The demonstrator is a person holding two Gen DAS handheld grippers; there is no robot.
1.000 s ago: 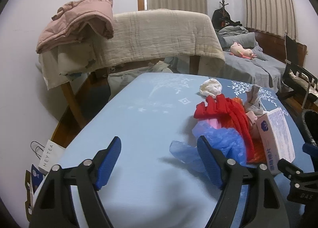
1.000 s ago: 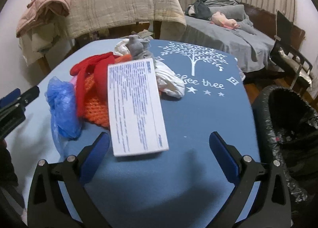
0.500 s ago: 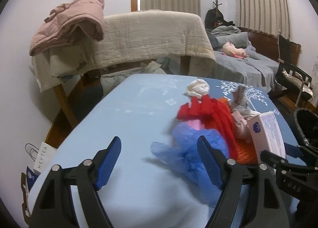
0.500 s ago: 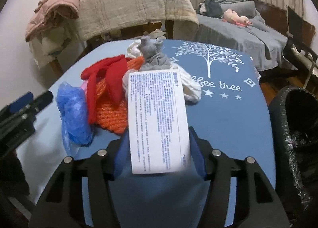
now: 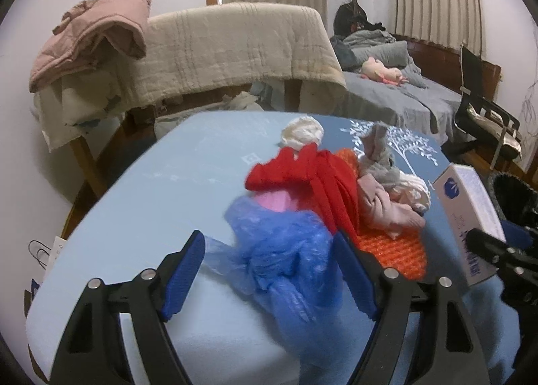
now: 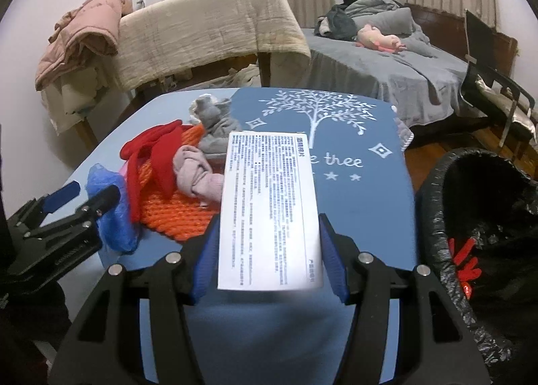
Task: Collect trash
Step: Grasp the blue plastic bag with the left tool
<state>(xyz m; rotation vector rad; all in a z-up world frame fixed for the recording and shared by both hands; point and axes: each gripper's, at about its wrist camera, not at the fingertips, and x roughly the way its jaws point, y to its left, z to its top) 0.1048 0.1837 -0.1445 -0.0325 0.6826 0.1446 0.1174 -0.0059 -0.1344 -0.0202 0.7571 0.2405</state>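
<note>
Far left of the red cloth (image 5: 302, 171), by the wall: pink coat (image 5: 90, 35) on a tan blanket (image 5: 235, 45) over a wood frame. Nearer, left of the red cloth: left gripper (image 5: 269, 270), jaws wide apart, blue pads (image 5: 183, 275) on both sides of the blue plastic bag (image 5: 289, 257), not squeezing it yet. Bag crumpled on the blue table (image 5: 151, 203), touching the red cloth's near edge, w/ a bit of pink under it. Behind the red cloth: white wad (image 5: 302, 131). Under the red cloth & just right of it: orange knit mat (image 5: 393, 247). On the mat, right of the red cloth: pale pink cloth (image 5: 386, 207), then gray cloth (image 5: 380, 153) behind that. Further right of the red cloth: white box (image 6: 267, 207) w/ small print, clamped between the right gripper (image 6: 267, 260) pads, held up over the table's dark blue part w/ the white tree print (image 6: 319, 109). In left cam, same box seen side-on w/ a blue logo, right of the cloth pile. Far right of the red cloth, off the table edge: black trash bag (image 6: 437, 197), mouth open, sth small & red inside (image 6: 464, 264). Way behind, right of the red cloth: gray bed (image 6: 386, 72) w/ a pink plush toy (image 6: 380, 40), black chair (image 6: 497, 89) beside it.
</note>
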